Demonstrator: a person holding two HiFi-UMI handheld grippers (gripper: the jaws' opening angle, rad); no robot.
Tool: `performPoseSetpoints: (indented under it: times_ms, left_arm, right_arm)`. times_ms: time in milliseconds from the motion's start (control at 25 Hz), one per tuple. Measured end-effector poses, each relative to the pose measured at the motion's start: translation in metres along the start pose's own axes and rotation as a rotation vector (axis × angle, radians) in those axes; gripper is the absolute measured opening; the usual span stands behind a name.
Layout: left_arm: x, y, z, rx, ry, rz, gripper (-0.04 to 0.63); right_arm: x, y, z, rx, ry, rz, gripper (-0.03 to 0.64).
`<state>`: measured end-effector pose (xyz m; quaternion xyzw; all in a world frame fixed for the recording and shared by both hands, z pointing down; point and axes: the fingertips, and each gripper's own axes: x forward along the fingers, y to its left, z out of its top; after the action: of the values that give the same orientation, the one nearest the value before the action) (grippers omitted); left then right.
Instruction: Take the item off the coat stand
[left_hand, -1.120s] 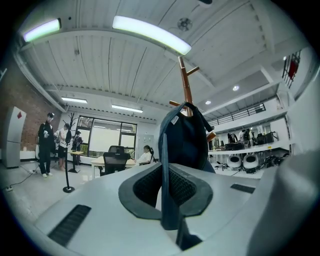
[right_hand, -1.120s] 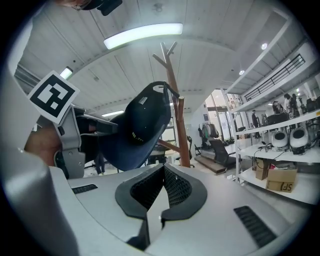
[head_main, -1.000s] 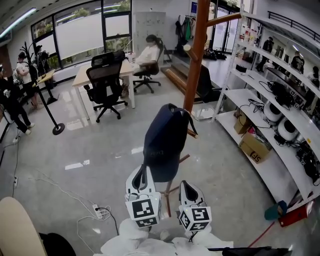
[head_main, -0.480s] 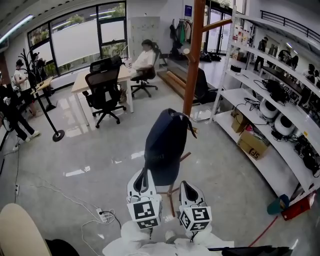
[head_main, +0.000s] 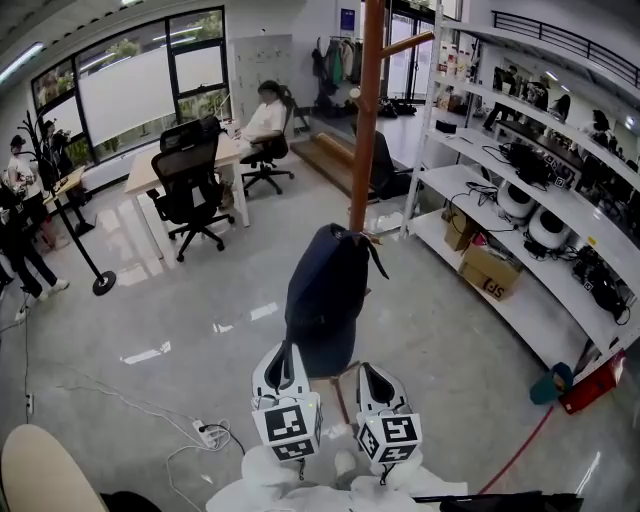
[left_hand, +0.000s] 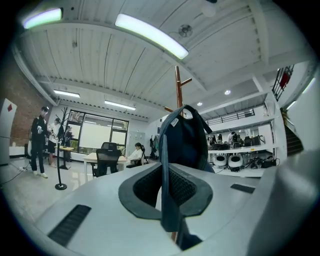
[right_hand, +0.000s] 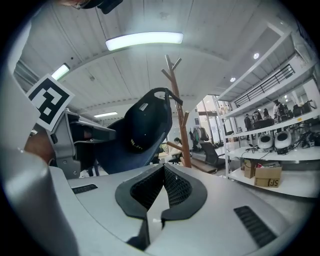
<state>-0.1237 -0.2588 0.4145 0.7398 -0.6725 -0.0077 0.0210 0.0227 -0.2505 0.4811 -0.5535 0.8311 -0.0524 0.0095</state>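
Left tool clamped on the bag's strap, right tool closed and empty, bag hanging at the stand.

Nearest me, my left tool (head_main: 286, 348) has its jaws pinched together on the navy strap (left_hand: 165, 200), which runs up out of the pads to the bag (head_main: 325, 290). My right tool (head_main: 366, 370) sits just beside it, pads meeting at the tip with nothing between them, pointing level toward the bag. The bag hangs just beyond both tools, its top against the wooden pole of the coat stand (head_main: 362, 130) at a low peg. Farther off I see a desk (head_main: 140, 172) with a black chair (head_main: 188, 185), and white shelves (head_main: 520, 200) along the right.
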Motion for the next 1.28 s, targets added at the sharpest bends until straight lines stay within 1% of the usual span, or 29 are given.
performPoseSetpoints:
  times_ms: [160, 400, 840, 920, 1120, 1280]
  left_arm:
    - [-0.017, -0.005, -0.004, -0.011, 0.005, -0.015, 0.017]
    - [-0.041, -0.011, -0.011, -0.027, 0.018, -0.012, 0.017]
    - [-0.067, -0.032, -0.021, -0.031, 0.029, 0.016, 0.017]
    - [-0.069, -0.032, -0.021, -0.032, 0.031, 0.022, 0.017]
    - [-0.073, -0.031, -0.02, -0.022, 0.036, 0.034, 0.017]
    - [-0.076, -0.029, -0.02, -0.02, 0.033, 0.04, 0.017]
  right_arm:
    - [-0.019, 0.003, 0.002, -0.017, -0.005, -0.018, 0.009]
    - [-0.042, 0.009, 0.005, -0.032, -0.005, -0.019, 0.009]
    - [-0.063, 0.011, 0.016, -0.073, -0.018, 0.042, 0.009]
    - [-0.064, 0.012, 0.018, -0.073, -0.018, 0.051, 0.009]
    - [-0.066, 0.02, 0.023, -0.124, -0.022, 0.068, 0.009]
    - [-0.068, 0.023, 0.024, -0.121, -0.035, 0.071, 0.009]
